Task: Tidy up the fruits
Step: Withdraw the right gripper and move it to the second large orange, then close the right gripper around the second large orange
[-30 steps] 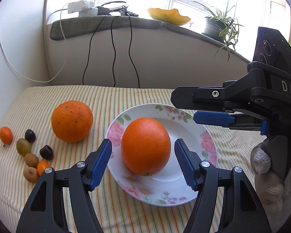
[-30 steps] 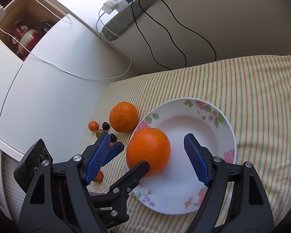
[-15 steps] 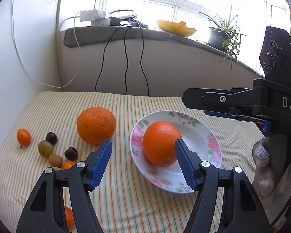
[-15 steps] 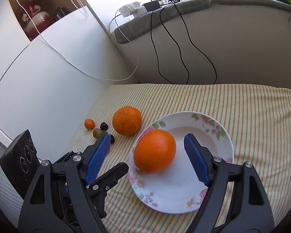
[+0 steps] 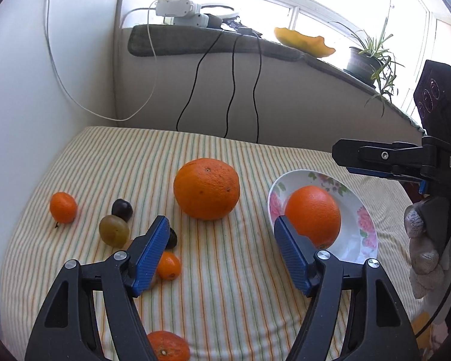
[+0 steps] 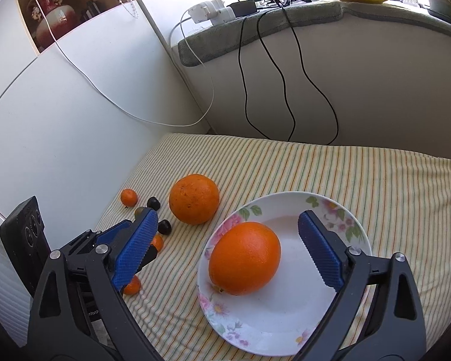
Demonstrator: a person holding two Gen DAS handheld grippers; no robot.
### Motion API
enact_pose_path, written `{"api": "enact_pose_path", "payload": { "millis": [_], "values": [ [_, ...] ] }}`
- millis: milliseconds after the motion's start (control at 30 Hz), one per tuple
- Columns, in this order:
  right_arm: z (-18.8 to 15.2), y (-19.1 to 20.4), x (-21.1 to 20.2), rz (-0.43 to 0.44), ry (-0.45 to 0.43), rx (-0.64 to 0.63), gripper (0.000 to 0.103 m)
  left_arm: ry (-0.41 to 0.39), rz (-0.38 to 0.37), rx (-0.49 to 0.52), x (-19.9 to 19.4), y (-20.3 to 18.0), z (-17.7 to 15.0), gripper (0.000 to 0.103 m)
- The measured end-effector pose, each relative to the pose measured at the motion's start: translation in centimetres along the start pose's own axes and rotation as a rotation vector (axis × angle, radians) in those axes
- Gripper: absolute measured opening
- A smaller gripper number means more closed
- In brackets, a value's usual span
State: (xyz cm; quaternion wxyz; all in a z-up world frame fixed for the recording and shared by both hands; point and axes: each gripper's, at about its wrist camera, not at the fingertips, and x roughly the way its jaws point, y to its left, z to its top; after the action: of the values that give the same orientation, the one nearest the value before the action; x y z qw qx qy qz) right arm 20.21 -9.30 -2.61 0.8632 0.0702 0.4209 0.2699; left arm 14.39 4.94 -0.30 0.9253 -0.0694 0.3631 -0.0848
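Daylight pours in from the window (image 5: 315, 6) behind the sill, blown out to pure white in my left view. It falls bright on the striped cloth (image 5: 105, 162), where the big orange (image 5: 207, 189) throws only a soft, short shadow toward me. The plate (image 6: 285, 325) glares white in my right view. Both pictures are sharp at the middle. Fisheye bending curves the walls and sill, and all 4 corners fade to black.
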Motion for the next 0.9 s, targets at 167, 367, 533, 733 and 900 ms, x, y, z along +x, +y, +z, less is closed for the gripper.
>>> {"api": "enact_pose_path", "payload": {
  "millis": [167, 367, 533, 733, 900],
  "values": [
    [1.1, 1.1, 2.1, 0.028, 0.061, -0.035, 0.096, 0.034, -0.010, 0.001, 1.3, 1.0, 0.7, 0.074],
    [2.4, 1.9, 5.7, 0.060, 0.140, -0.032, 0.096, 0.065, -0.039, -0.033, 2.8, 2.1, 1.1, 0.074],
    [2.8, 2.0, 8.3, 0.076, 0.195, -0.020, 0.096, 0.090, -0.059, -0.044, 4.2, 2.6, 1.6, 0.074],
    [3.2, 1.9, 10.6, 0.092, 0.238, 0.000, 0.096, 0.109, -0.077, -0.051, 5.3, 2.7, 2.4, 0.074],
    [3.5, 2.2, 12.3, 0.100, 0.279, 0.007, 0.091, 0.126, -0.089, -0.064, 6.0, 2.9, 3.1, 0.074]
  ]
}}
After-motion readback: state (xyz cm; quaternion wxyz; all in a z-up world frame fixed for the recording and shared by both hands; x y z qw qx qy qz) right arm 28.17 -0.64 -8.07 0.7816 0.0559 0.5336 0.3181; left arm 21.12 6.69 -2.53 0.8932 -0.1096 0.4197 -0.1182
